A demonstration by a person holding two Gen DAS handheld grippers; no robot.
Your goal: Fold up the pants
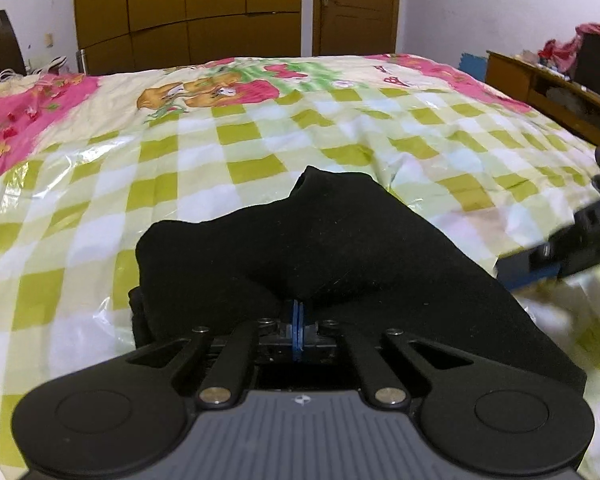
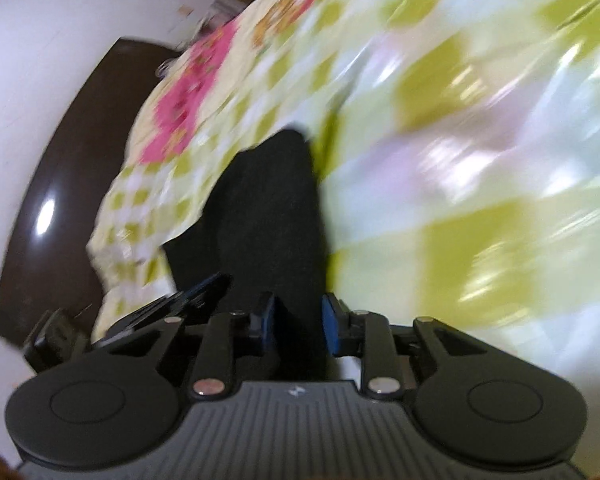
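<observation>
You have one pair of black pants [image 1: 300,248], two grippers, left [image 1: 297,320] and right [image 2: 299,320], one bed [image 1: 260,136], one door [image 1: 356,8].

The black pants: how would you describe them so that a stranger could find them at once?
A bed with a green-and-white checked cover fills the room. On its near part lie the pants, bunched up. They are the only black cloth on that bright cover.

Black pants [image 1: 284,248]. Bedsheet [image 1: 260,136] in lime-green and white checks, with pink patches and an orange cartoon print at the far end. Blue pads [image 2: 332,328] on black fingers. Brown wardrobe [image 1: 188,12], white walls [image 1: 480,8].
</observation>
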